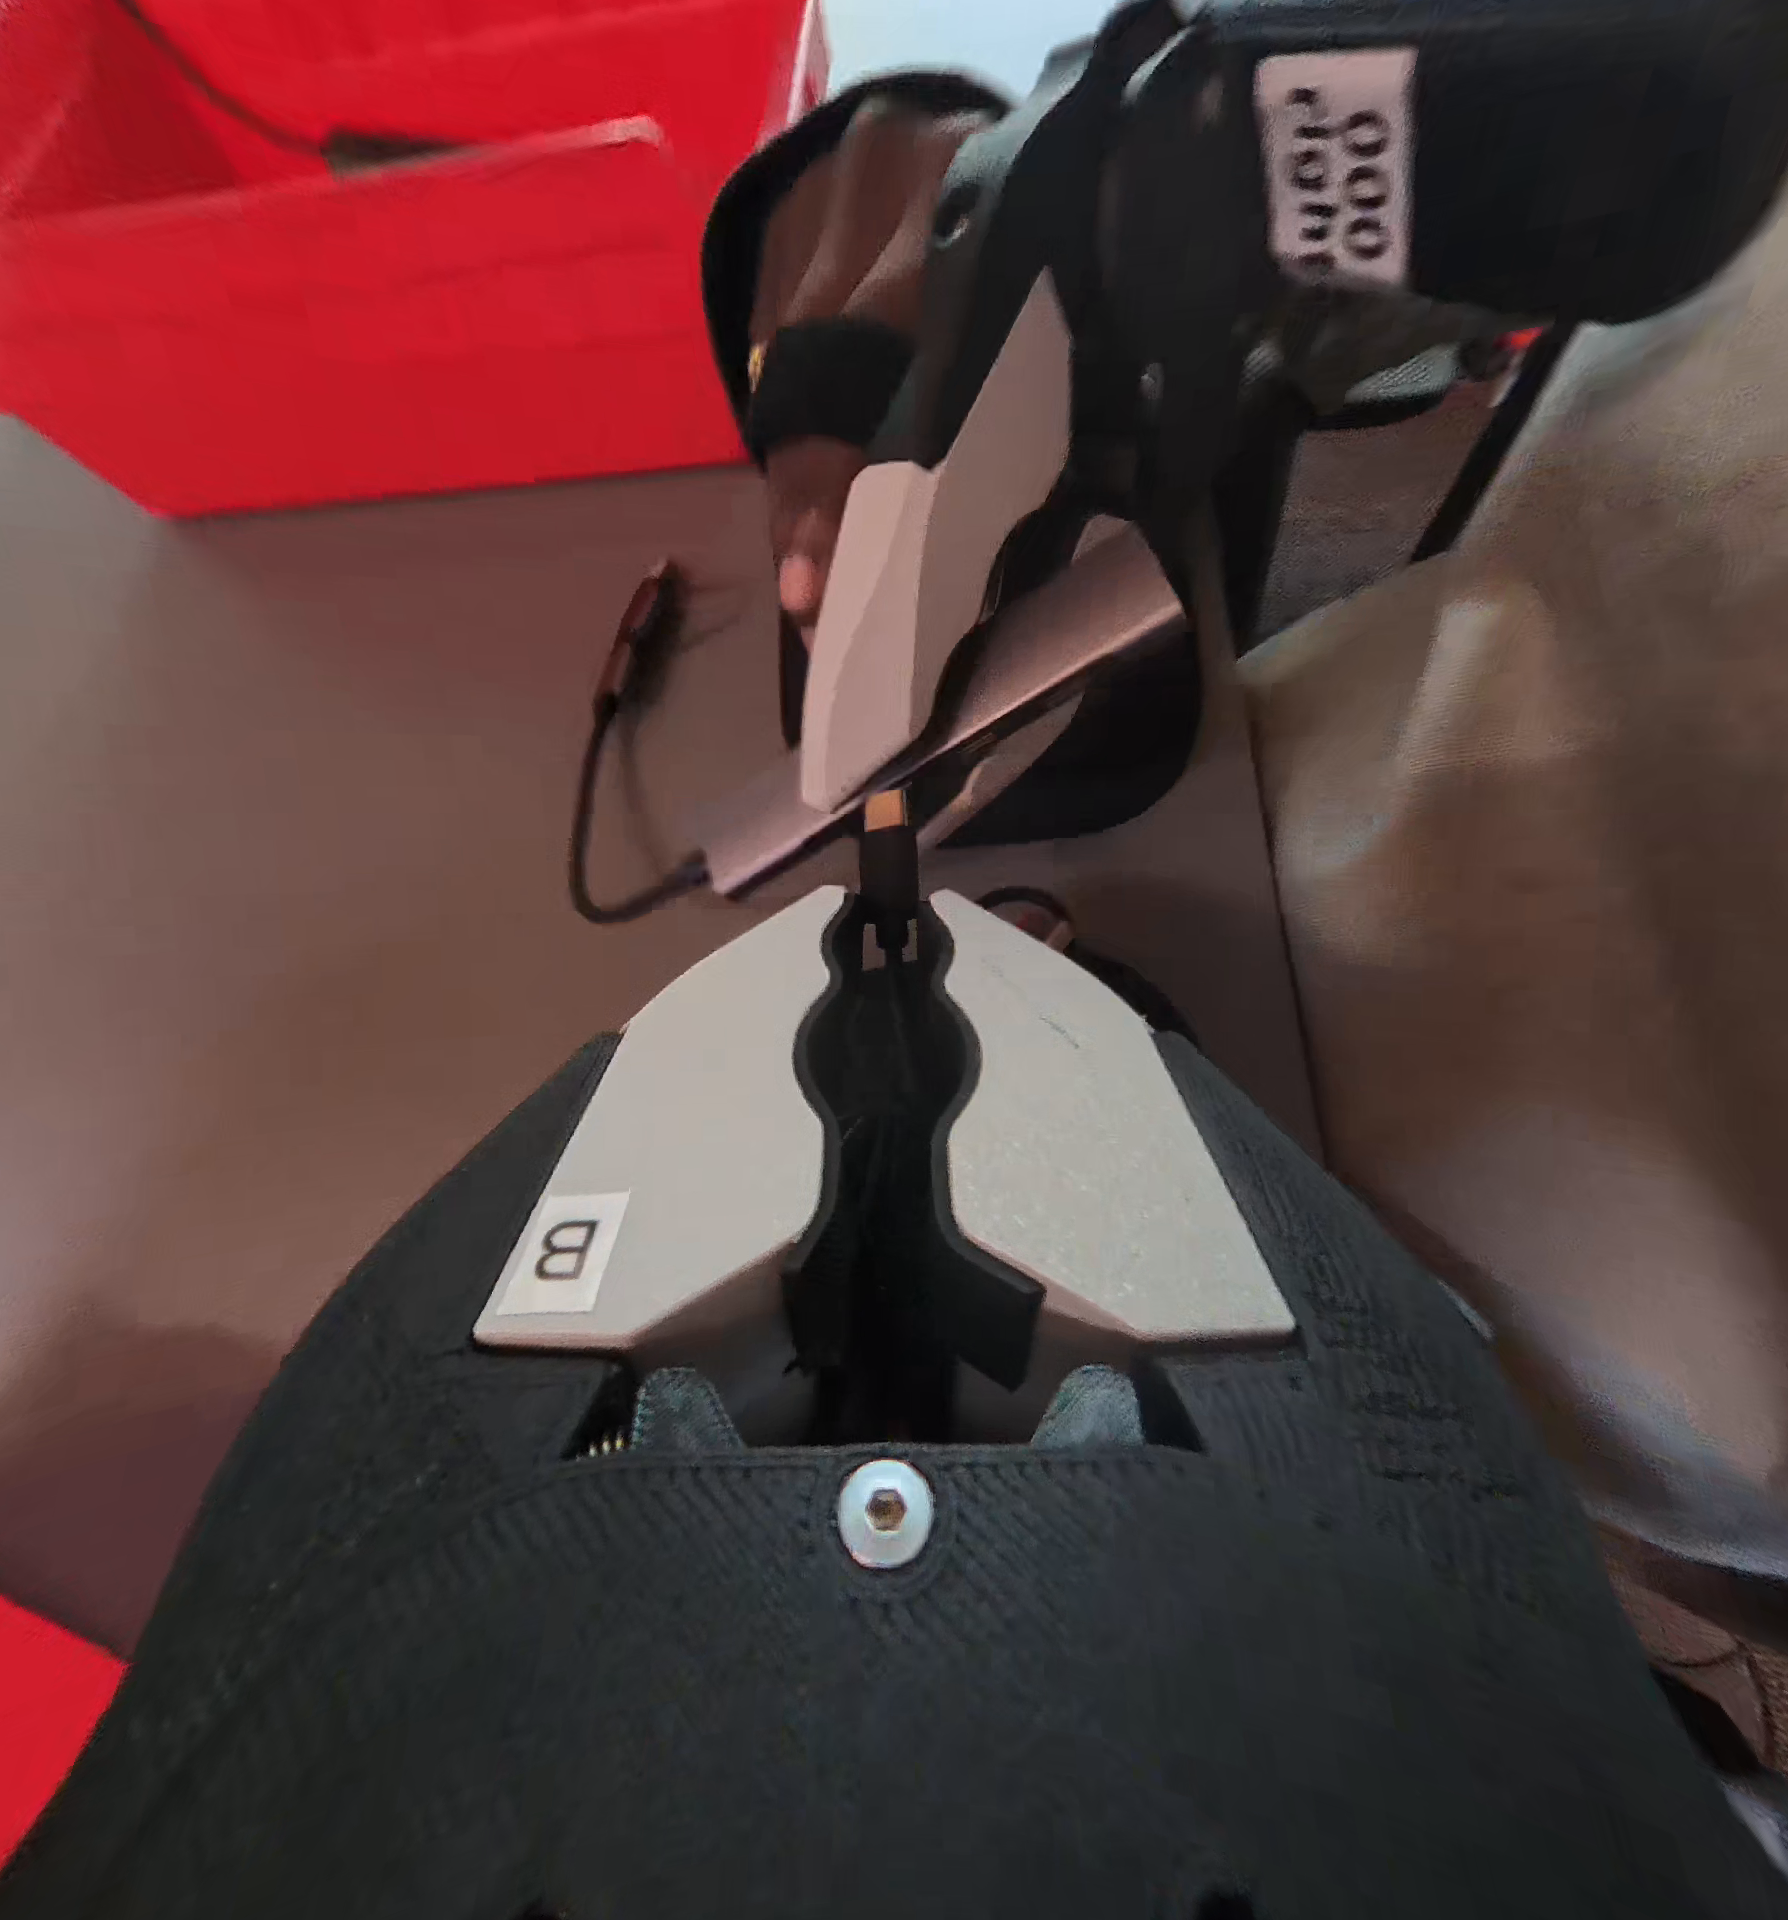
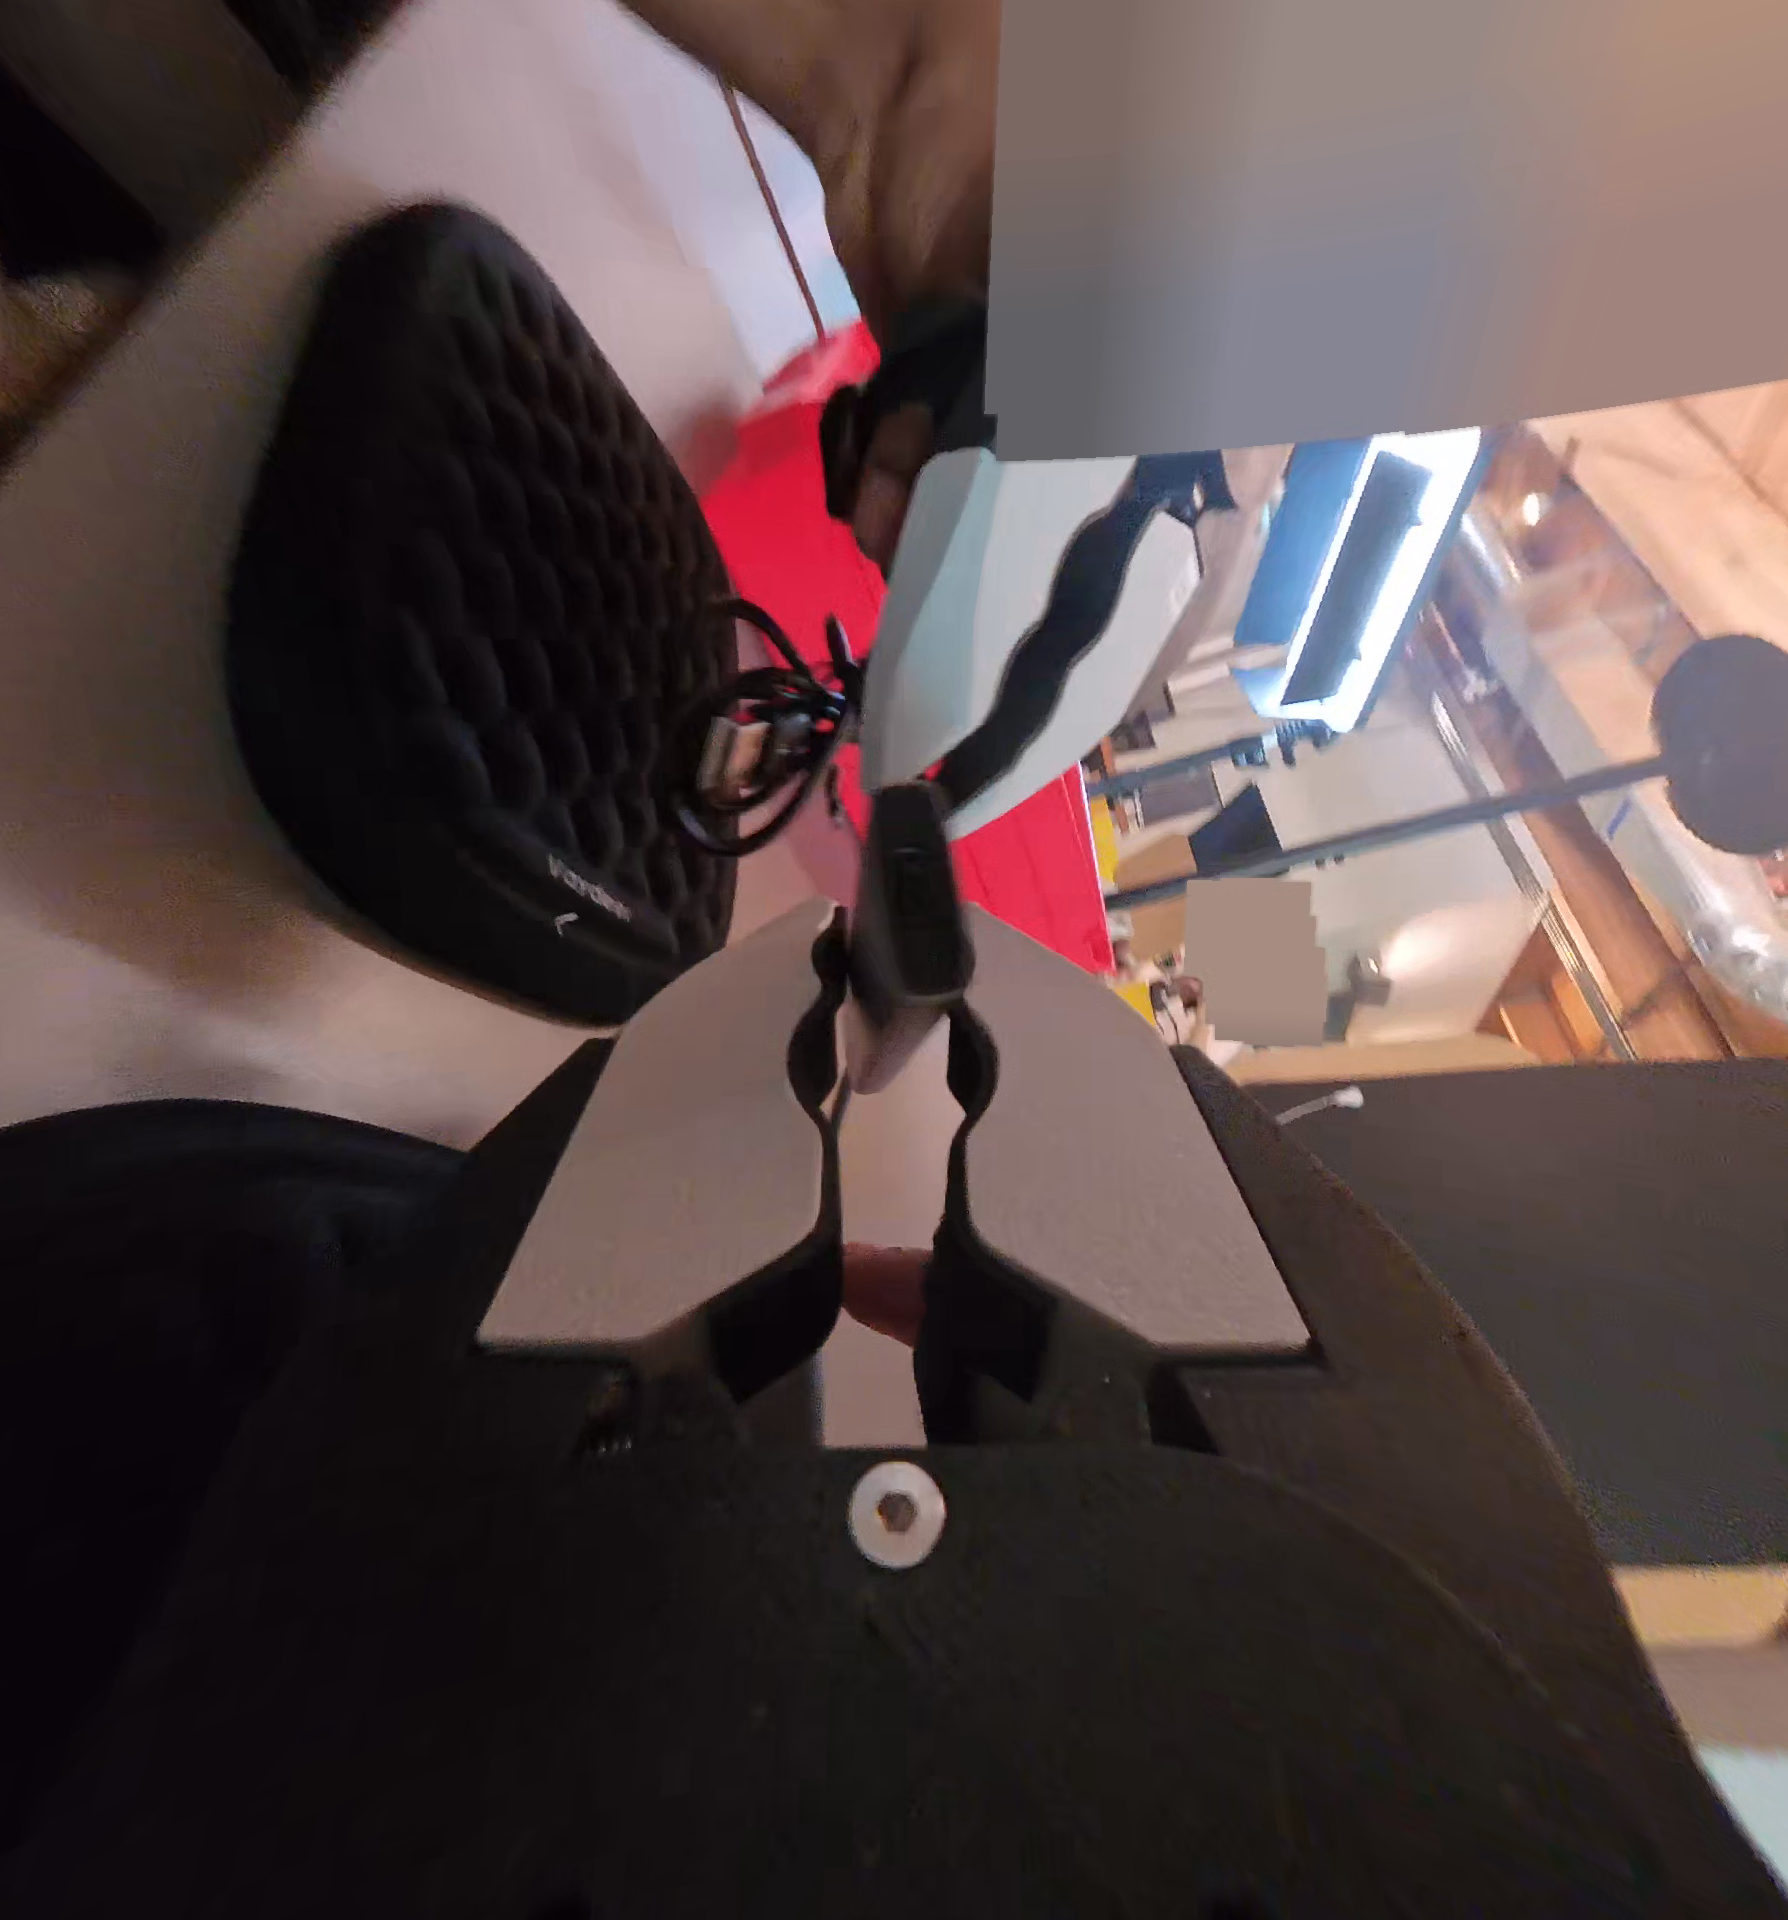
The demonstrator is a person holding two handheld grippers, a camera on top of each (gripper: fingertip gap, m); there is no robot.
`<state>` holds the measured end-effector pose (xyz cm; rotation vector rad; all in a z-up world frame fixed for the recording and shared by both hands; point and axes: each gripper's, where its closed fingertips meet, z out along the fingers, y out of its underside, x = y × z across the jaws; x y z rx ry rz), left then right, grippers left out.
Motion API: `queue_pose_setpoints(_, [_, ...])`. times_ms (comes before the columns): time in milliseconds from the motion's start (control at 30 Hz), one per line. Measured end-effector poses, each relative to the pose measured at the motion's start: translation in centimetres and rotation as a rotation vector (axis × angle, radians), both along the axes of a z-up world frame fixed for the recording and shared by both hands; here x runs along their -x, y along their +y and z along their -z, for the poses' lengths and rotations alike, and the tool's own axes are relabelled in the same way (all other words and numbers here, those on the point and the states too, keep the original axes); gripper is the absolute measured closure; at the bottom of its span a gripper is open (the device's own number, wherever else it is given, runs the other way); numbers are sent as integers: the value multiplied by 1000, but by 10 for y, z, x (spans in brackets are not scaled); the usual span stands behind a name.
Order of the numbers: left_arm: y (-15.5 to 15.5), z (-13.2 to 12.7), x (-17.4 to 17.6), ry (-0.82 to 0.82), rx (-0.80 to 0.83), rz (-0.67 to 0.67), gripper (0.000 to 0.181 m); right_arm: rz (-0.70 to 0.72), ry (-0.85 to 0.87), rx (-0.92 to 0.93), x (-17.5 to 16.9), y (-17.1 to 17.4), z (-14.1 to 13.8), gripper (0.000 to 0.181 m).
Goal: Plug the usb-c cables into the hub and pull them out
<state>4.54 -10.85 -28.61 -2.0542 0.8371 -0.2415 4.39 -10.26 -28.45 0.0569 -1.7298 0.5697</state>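
My left gripper (image 1: 888,906) is shut on the black plug of a usb-c cable (image 1: 888,847). The plug's metal tip shows right at the side edge of the grey hub (image 1: 1098,613). The hub is tilted and held off the table by my right gripper, whose pale finger (image 1: 900,603) comes down from above. In the right wrist view, my right gripper (image 2: 900,916) is shut on the hub (image 2: 916,935), and the left gripper (image 2: 931,792) meets the hub's far end. The hub's own short lead (image 1: 594,800) hangs left, and its plug (image 1: 641,634) lies on the table.
A red box (image 1: 350,312) stands at the far left of the grey table (image 1: 246,831). A round black dimpled device (image 2: 474,623) lies on the table, with a coil of loose black cable (image 2: 765,748) beside it. Beige cloth (image 1: 1544,935) lies to the right. The tips of both grippers are at nearly the same place.
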Motion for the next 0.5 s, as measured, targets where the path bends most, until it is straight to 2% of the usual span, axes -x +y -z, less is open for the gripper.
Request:
queue_pose_setpoints(100, [-6, -8, -2, -46, -23, 63, 173, -71, 6, 36, -7, -10, -6, 172])
queue_pose_setpoints(167, [-4, -2, -2, -51, 19, 47, 173, -40, -43, 42, 0, -9, 0, 172])
queue_pose_setpoints(367, [-7, 15, -2, -68, 144, -51, 173, 27, -25, 35, 7, -1, 8, 172])
queue_pose_setpoints(500, [-5, 20, -11, -61, 151, -21, 173, 52, -39, 16, 11, 0, 12, 165])
